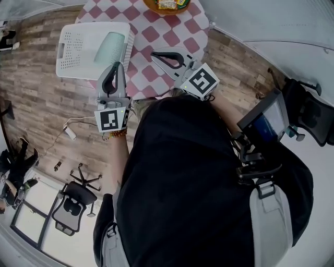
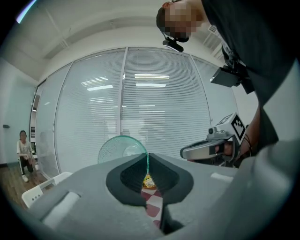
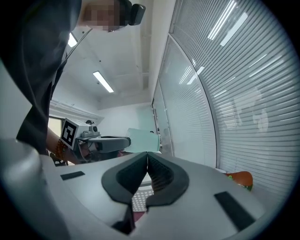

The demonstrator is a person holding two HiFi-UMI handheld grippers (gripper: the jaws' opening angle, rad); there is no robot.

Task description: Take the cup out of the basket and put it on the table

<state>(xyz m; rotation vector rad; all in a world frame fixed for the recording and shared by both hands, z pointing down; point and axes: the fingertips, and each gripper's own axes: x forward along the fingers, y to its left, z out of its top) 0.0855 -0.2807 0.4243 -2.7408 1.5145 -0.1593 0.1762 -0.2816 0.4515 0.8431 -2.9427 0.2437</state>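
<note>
**A:** Start at the upper left of the head view. What's there?

**B:** One white basket [image 1: 73, 49]. One pale green cup [image 1: 111, 48] is over its right half.

**A:** And the gripper under it?

**B:** The left gripper [image 1: 118, 65] comes at the cup from below in the frame. Its jaws are almost together, pinching the cup's thin wall. In the left gripper view a green sliver fills the narrow gap, and the cup's round body bulges just left of the jaw line.

**A:** Which way does the cup run?

**B:** As I judge it, its long axis points away from the jaws, toward the top edge of the frame. I can't tell whether it has cleared the basket's floor.

**A:** So where does it go?

**B:** To the right. One table [image 1: 156, 31] with a red-and-white checked cloth lies just beside the basket, and there are bare squares near the cup.

**A:** Is the other hand in the way?

**B:** The right gripper [image 1: 155, 54] hangs over the cloth at centre frame, jaws closed on nothing. The left gripper is the nearer one and already has the cup. One orange bowl [image 1: 167, 5] sits at the top edge, well apart.
</note>
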